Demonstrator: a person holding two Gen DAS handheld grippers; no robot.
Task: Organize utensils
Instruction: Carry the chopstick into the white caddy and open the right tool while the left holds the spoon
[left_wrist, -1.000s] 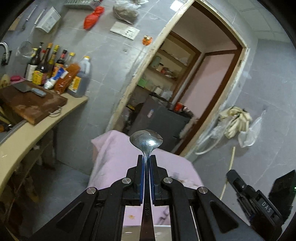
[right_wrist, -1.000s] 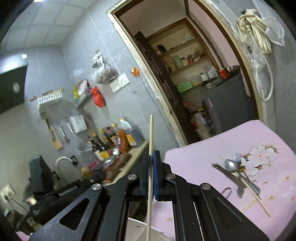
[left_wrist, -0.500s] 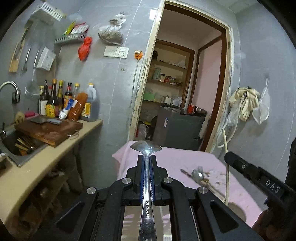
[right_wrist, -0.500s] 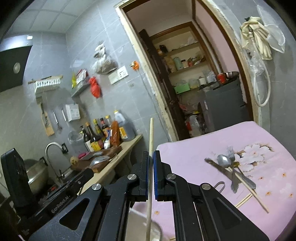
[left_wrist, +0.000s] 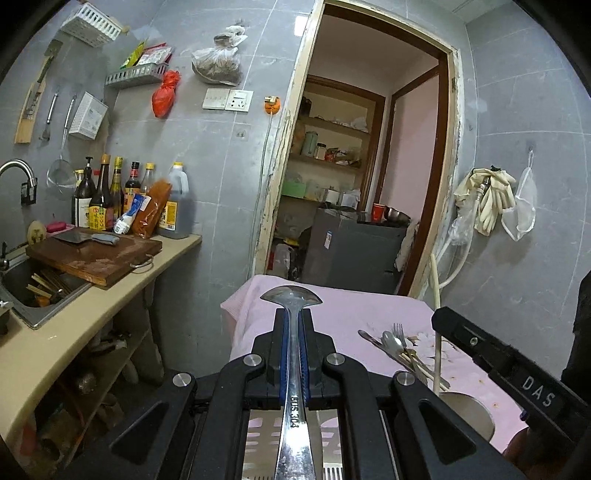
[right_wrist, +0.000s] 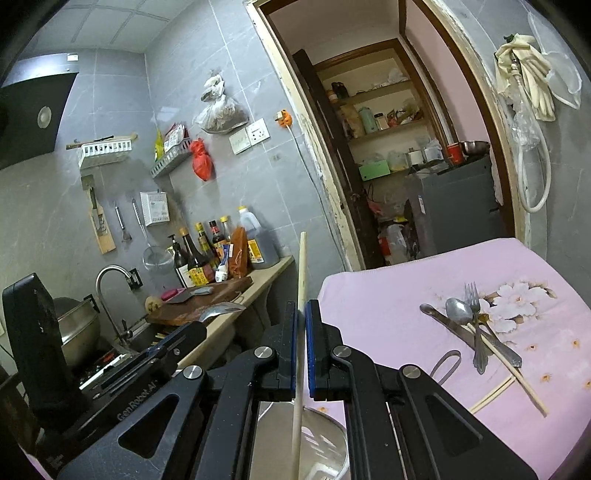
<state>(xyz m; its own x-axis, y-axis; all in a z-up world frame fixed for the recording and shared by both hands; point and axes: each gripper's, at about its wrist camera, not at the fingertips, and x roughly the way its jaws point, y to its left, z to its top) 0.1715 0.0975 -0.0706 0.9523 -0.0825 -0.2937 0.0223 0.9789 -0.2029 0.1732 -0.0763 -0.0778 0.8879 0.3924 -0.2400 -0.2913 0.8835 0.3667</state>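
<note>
Since a moment ago, our left gripper (left_wrist: 293, 332) has levelled out, bringing the utensil pile (left_wrist: 397, 347) on the pink bench (left_wrist: 332, 314) into its view. It stays clamped narrow on a steel spoon (left_wrist: 291, 306), bowl forward. Our right gripper (right_wrist: 303, 332) sits nearly closed around an upright wooden chopstick (right_wrist: 301, 288), above a metal cup (right_wrist: 325, 443) just left of that pile (right_wrist: 476, 332).
</note>
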